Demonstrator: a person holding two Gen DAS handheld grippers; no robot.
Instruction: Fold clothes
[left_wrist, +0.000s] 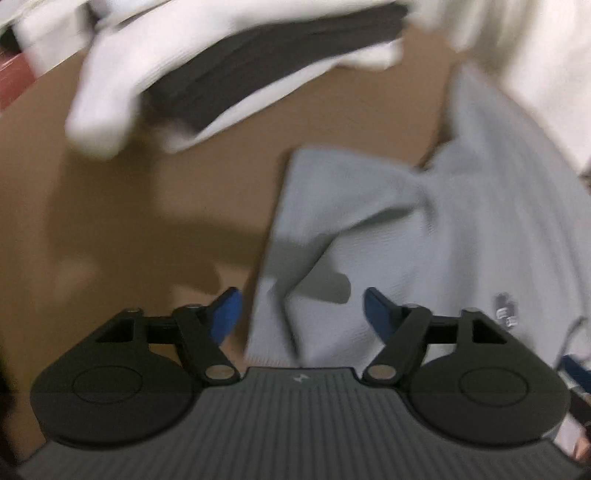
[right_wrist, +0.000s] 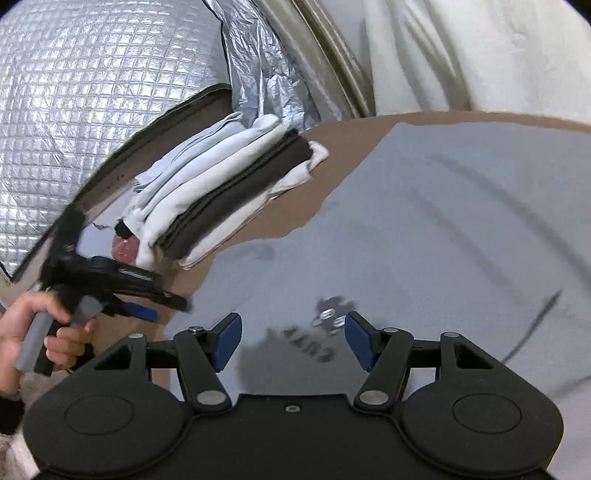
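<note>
The brown counter (right_wrist: 280, 218) carries a pale grey garment (right_wrist: 443, 229) spread flat over the right and centre of the frame; a stack of folded clothes (right_wrist: 221, 192), white and dark, lies at the centre left.

The pale grey knit sweatshirt (right_wrist: 424, 229) lies spread on the brown worktop (left_wrist: 129, 206). The stack of folded white and dark garments (right_wrist: 221, 195) sits on the worktop to the left of and beyond the sweatshirt, apart from it. The quilted silver foil sheet (right_wrist: 92, 92) lies behind the stack. The folded-over sleeve (left_wrist: 351, 221) rests on the sweatshirt's left part.
</note>
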